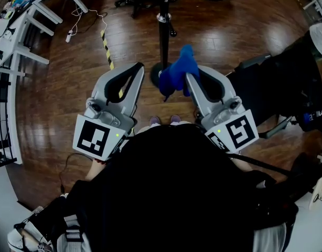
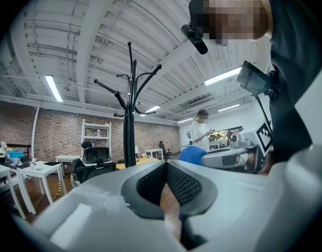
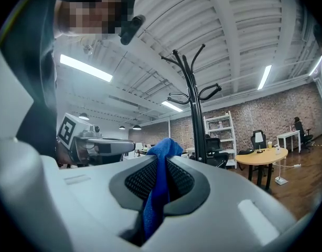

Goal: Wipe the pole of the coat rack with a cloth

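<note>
From the head view, the left gripper and right gripper sat side by side at mid-frame, over a dark wooden floor. The coat rack's black pole rose at upper centre, between the two tips. A blue cloth bunched at the right gripper's tip, just right of the pole; whether it touched the pole I could not tell.

In the left gripper view, the left gripper had its jaws pressed together at the tips with nothing between them. The coat rack stood left of centre beyond them. The cloth showed at centre right, at the end of the other gripper.

In the right gripper view, the right gripper had its jaws pinching the cloth, which stuck up above the tips and hung down between the pads. The pole stood just right of it, further off. A round yellow table stood at the right.
</note>
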